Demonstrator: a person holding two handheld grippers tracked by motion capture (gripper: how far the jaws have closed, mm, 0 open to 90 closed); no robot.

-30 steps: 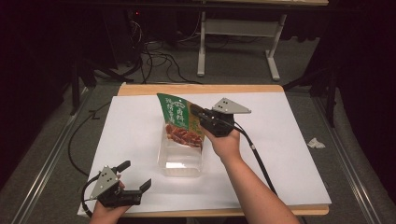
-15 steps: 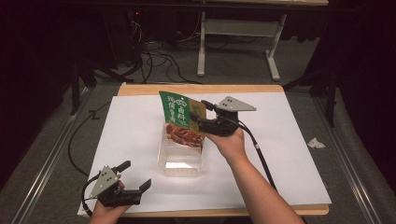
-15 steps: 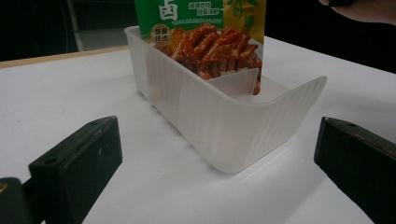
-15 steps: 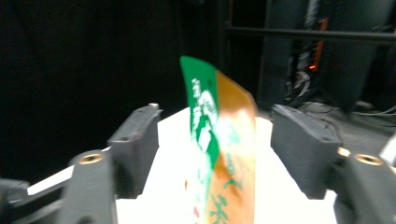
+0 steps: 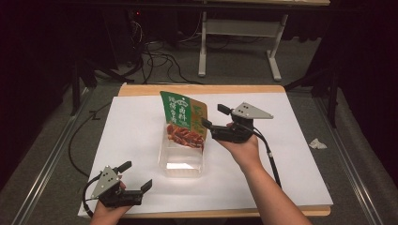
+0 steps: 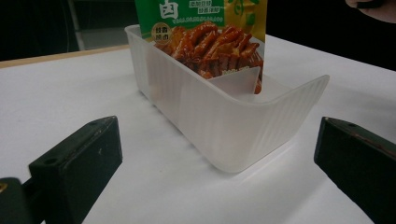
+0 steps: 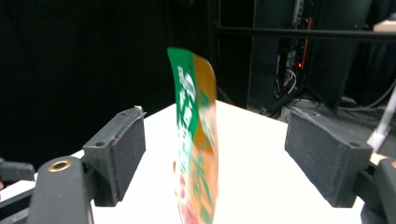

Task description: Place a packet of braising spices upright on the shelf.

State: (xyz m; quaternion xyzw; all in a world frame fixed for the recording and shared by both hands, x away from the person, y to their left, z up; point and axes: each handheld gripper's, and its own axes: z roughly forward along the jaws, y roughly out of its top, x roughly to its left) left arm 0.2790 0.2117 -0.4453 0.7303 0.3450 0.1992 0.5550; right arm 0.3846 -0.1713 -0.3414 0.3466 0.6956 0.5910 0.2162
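Table: The wide white sheet-covered wooden table served as my work surface, its bare far edge showing tan wood.

Container: The clear ribbed plastic tub sat near the middle of the sheet, placed where I could come at it from either side. In the left gripper view its rounded near wall stood ahead of the jaws, not touching them.

Pouch: The green-and-orange snack pouch printed with glazed red meat strips stood on end in the far part of the tub, leaning against its wall. I judged it was propped that way so the tub alone kept it up. Seen edge-on in the right gripper view, it rose between my jaws with daylight on both sides.

Right gripper: My black two-jaw right gripper with the grey plate on top hovered just beside the pouch's right edge. Its jaws had just been opening and stood wide, the pouch between them but free of both pads, which I read as a release once the pouch was seated.

Left gripper: My matching left gripper waited at the near left corner, well apart from the tub, jaws spread and empty, kept clear of the placing.
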